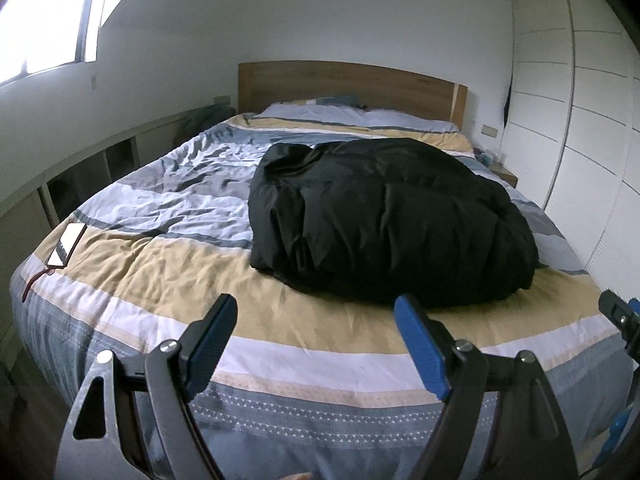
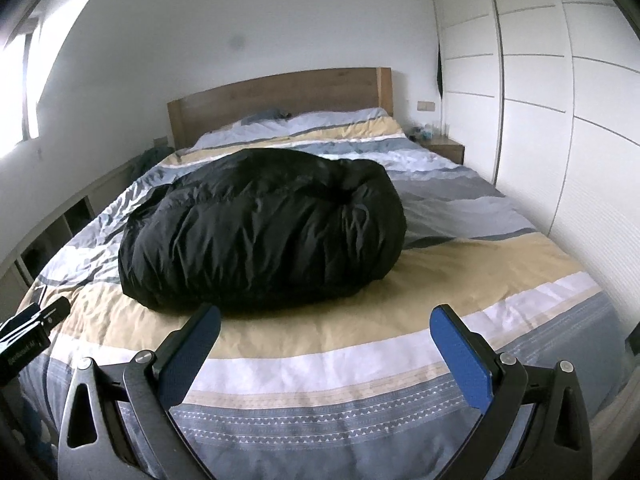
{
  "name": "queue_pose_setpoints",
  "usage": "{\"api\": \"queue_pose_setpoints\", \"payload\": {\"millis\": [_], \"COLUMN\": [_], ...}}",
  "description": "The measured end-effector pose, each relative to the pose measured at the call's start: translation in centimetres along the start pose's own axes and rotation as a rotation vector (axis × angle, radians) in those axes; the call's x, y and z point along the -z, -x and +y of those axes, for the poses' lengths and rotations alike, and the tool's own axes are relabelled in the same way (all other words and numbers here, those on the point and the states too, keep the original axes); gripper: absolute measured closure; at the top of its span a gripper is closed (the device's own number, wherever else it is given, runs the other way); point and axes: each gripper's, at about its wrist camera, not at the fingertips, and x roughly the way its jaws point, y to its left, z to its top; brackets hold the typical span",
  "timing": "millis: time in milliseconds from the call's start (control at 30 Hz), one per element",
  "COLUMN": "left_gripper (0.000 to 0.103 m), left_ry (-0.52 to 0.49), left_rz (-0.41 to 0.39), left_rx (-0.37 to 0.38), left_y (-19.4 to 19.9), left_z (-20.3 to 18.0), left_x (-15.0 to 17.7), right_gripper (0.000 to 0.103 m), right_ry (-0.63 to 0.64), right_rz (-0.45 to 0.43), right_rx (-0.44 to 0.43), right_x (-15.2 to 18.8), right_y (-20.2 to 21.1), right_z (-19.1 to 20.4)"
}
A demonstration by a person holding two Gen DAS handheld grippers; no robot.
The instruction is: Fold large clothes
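Note:
A bulky black padded coat (image 1: pixel 384 216) lies bundled in a rounded heap on the striped bed cover (image 1: pixel 168 264); the right wrist view shows the same coat (image 2: pixel 260 228) left of centre. My left gripper (image 1: pixel 316 312) is open over the foot of the bed, short of the coat's near edge, with nothing between its blue pads. My right gripper (image 2: pixel 326 322) is open too, empty, just in front of the coat's near right side. Each gripper shows at the edge of the other's view: the right gripper's tip (image 1: pixel 618 314), the left gripper's tip (image 2: pixel 28 324).
A phone (image 1: pixel 67 244) with a red cord lies at the bed's near left corner. A wooden headboard (image 1: pixel 352 84) and pillows are at the far end. White wardrobe doors (image 2: pixel 560 120) run along the right, a nightstand (image 2: pixel 446 148) beside them. Low open shelves (image 1: pixel 92 172) line the left wall.

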Motion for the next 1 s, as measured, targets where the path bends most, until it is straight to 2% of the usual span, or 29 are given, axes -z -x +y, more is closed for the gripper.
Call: {"api": "queue_pose_setpoints", "payload": {"millis": [433,1000], "left_gripper": [0.023,0.023], "left_ry": [-0.055,-0.071], "left_rz": [0.003,0.028], "left_rx": [0.035,0.043], "left_y": [0.8,-0.5], "left_z": [-1.9,-2.0], "left_x": [0.7,1.5], "right_gripper": [0.000,0.000], "right_ry": [0.046,0.056], "right_rz": [-0.042,-0.016], "right_rx": [0.019,0.026], "right_x": [0.2,0.7], "right_y": [1.1,-0.1], "right_z": [-0.2,-0.6]}}
